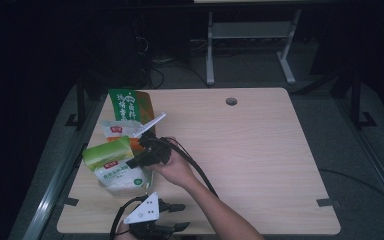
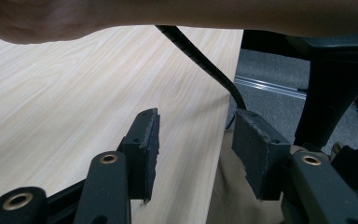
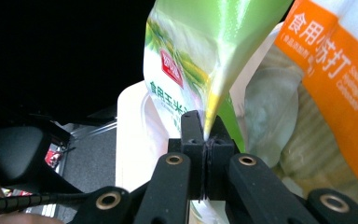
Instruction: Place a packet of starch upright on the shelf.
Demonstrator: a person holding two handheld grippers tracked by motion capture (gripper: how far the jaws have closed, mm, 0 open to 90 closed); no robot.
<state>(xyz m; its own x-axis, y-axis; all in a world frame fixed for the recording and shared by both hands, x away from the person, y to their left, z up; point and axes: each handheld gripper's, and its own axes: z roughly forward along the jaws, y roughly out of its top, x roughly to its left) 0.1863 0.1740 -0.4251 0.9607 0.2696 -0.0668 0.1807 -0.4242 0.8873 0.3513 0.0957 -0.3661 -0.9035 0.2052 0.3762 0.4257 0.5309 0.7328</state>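
Fingers of the right gripper pinch the thin top seam of the green bag — it lies near the left edge of the surface, among other packets, its long axis running toward the near edge. The left gripper rests at the near edge, fingers half apart and empty — so the right hand is the nearer one for lifting.
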